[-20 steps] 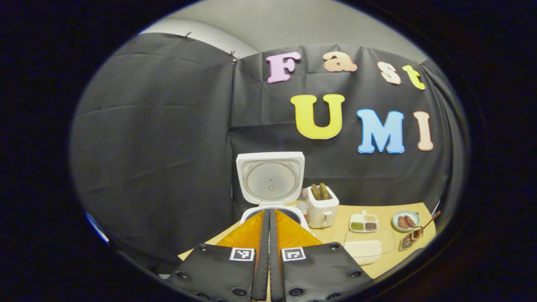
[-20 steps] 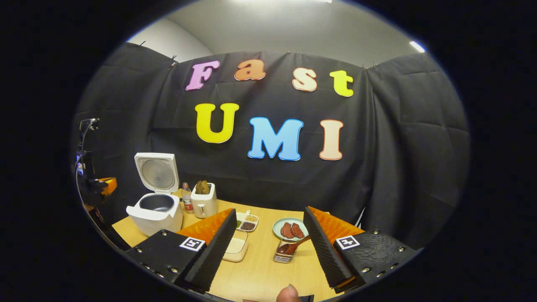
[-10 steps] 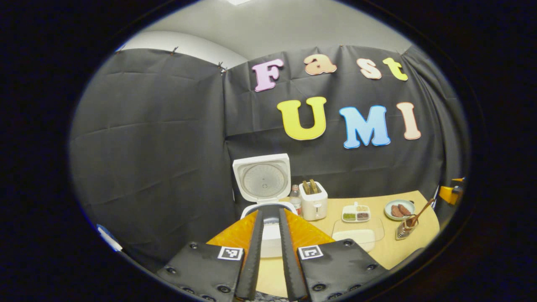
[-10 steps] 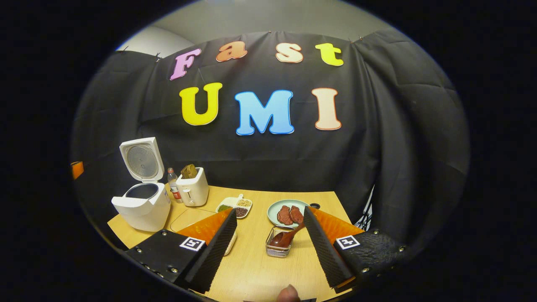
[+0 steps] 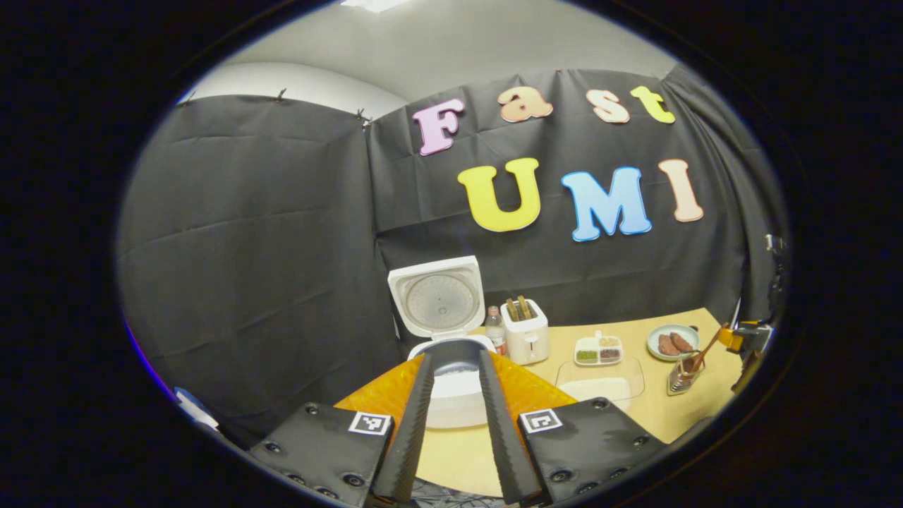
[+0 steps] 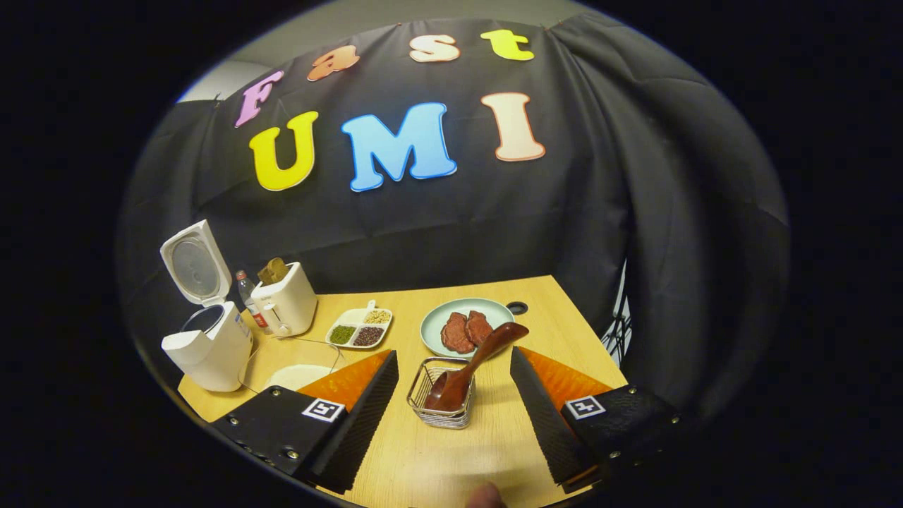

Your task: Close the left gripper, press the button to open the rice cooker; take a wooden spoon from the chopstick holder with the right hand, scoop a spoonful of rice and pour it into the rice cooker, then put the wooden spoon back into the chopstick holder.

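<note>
- Left gripper view: the left gripper has its two black ribbed fingers slightly spread, a narrow gap between them and nothing pinched.
- Beyond the fingers one white rice cooker stands on the light wooden bench, its lid upright and open, the pot showing.
- Just right of the cooker stand one small clear bottle and one white toaster with two brown slices in its slots.
- Farther right lie one white divided dish of grains, one clear container of white rice and one pale green plate with two brown patties.
- Near the bench's right edge one wire chopstick holder carries one dark wooden spoon, handle leaning up to the right; an orange-and-black part of the right gripper shows just beyond it.
- Right gripper view: the right gripper is spread wide, empty, its two fingers flanking the wire chopstick holder without touching it.
- The wooden spoon sits in the holder, bowl down, handle tilted up to the right, towards the plate.
- The rice cooker stands open at the far left; a fingertip shows at the bottom edge.
</note>
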Motion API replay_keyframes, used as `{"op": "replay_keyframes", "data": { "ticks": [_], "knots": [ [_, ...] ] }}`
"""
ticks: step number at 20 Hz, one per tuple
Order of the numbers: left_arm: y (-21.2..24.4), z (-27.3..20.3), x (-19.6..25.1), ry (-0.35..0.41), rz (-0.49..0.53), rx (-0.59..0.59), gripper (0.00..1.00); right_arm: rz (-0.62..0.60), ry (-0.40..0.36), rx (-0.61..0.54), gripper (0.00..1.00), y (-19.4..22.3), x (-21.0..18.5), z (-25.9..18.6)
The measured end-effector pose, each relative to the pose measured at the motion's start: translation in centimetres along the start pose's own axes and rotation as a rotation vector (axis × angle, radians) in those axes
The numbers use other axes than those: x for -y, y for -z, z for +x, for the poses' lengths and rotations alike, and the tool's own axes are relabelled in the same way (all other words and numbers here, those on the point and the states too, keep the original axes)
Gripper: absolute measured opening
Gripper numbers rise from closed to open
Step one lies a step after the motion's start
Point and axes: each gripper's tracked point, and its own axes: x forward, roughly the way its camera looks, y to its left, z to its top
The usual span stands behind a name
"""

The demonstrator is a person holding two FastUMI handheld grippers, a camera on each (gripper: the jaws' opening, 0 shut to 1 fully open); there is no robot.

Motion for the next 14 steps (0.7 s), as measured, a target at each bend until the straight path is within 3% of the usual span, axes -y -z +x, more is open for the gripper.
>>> {"op": "replay_keyframes", "data": {
  "ticks": [10, 13, 14],
  "knots": [
    [1.9, 0.5, 1.3, 0.021, 0.034, -0.054, 0.58, 0.172, 0.039, -0.093, 0.99, 2.9, 1.5, 8.5],
    [1.8, 0.7, 1.8, 0.021, 0.031, -0.054, 0.58, 0.214, 0.055, -0.114, 0.94, 3.2, 1.6, 10.1],
    [1.9, 0.7, 1.7, 0.020, 0.029, -0.053, 0.58, 0.224, 0.067, -0.128, 0.84, 3.6, 1.8, 10.5]
  ]
}}
